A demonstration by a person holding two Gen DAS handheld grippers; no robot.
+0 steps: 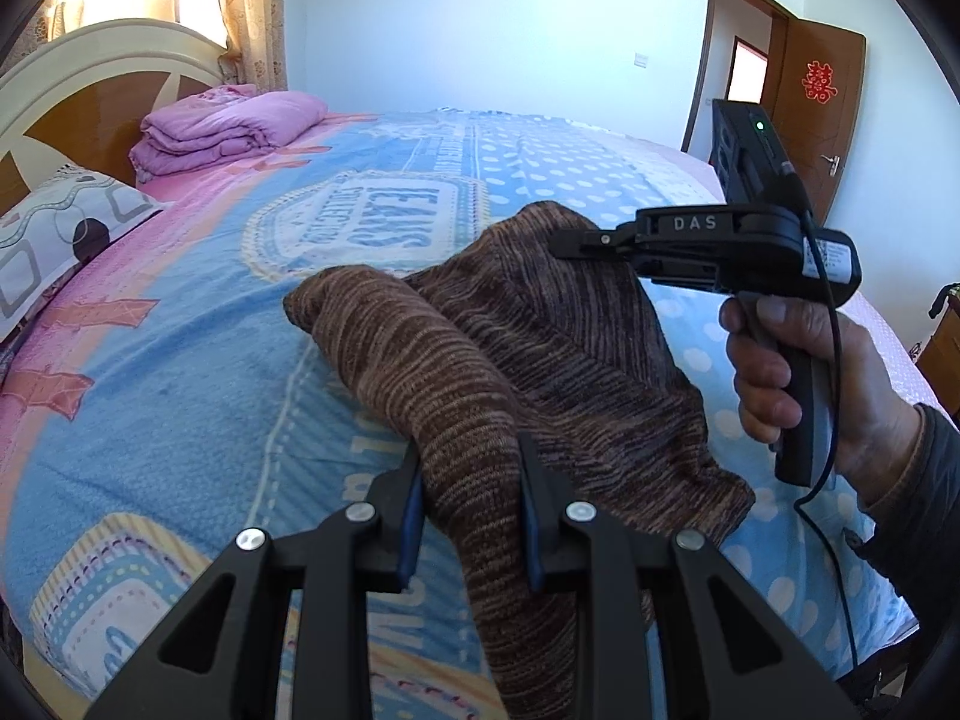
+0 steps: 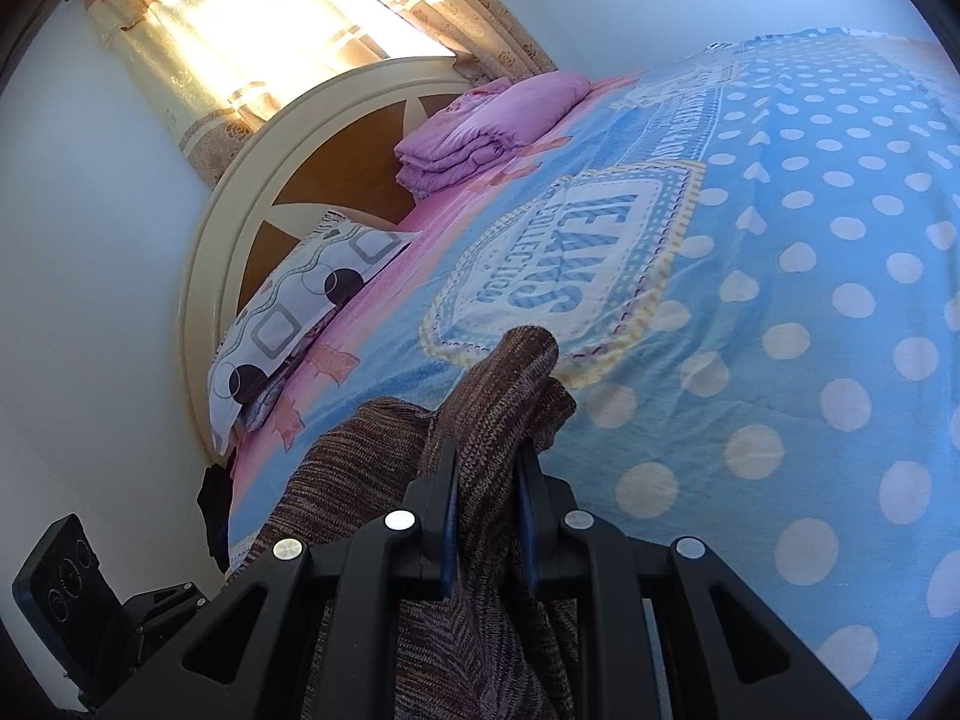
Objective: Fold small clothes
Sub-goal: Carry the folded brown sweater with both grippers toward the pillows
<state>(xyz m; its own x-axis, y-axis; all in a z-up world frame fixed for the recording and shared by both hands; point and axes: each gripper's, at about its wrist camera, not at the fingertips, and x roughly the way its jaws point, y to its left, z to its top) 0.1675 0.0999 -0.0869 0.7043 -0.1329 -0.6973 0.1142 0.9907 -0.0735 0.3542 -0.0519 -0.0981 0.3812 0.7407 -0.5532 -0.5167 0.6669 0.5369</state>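
Note:
A brown striped knit garment [image 1: 480, 354] lies bunched on the blue bedspread [image 1: 180, 396]. My left gripper [image 1: 471, 462] is shut on a thick fold at its near edge. In the same view my right gripper [image 1: 561, 240], held by a hand [image 1: 780, 378], pinches the garment's far right corner. The right wrist view shows that gripper [image 2: 486, 456] shut on a bunched piece of the brown knit [image 2: 510, 384], which pokes out past the fingertips. The rest of the cloth hangs below the fingers.
A folded pink quilt [image 1: 228, 126] and a patterned pillow [image 1: 60, 228] lie by the headboard [image 1: 90, 90] at the far left. A wooden door [image 1: 822, 114] stands open at the right. The left gripper's body [image 2: 78, 600] shows at the lower left of the right wrist view.

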